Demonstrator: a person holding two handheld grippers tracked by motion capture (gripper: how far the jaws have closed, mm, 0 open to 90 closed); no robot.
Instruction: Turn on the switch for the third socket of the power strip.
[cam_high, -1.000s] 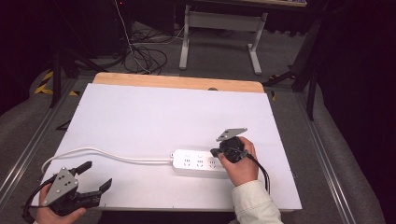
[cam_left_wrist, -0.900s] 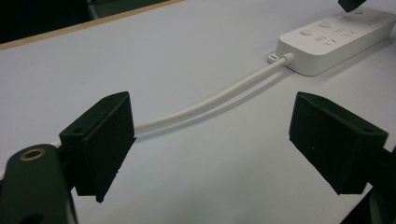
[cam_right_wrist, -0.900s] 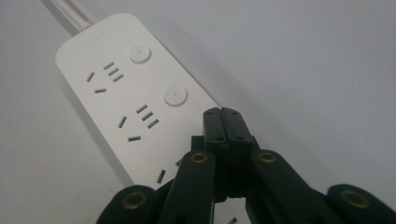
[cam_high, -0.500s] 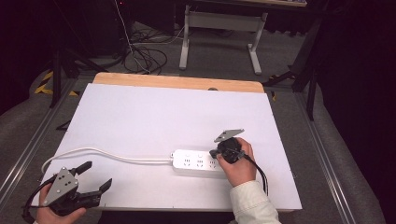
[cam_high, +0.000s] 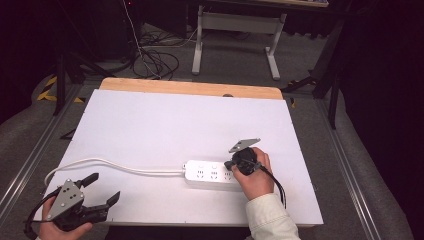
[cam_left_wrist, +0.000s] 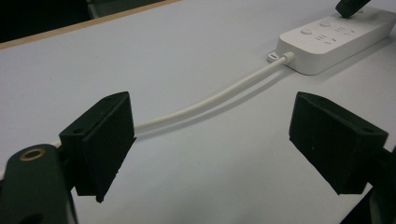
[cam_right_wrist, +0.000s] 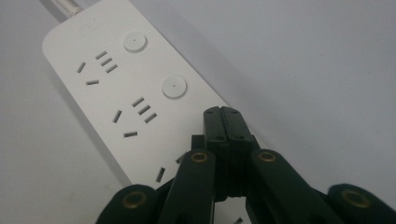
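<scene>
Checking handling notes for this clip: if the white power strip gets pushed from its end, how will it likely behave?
The power strip lies flat and low, so it probably slides rather than tips. Its smooth casing on the bare white table suggests little grip. The attached cord curves loosely, so it would likely drag and swing the strip.

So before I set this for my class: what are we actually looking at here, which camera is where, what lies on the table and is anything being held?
There is no robot: a person holds a hand tool with two black jaws in each hand. The high view looks down from above the person's side of the table. The other two pictures come from small cameras riding on the tools and looking along their jaws.

On the white table lies a white power strip with round buttons, and its white cable curves away to the left.

The left gripper sits near the table's front corner with its jaws wide apart and nothing between them. The right gripper has its jaws shut together, their tip over the strip's far end by the buttons. It holds nothing. Whether it touches the strip cannot be told.
</scene>
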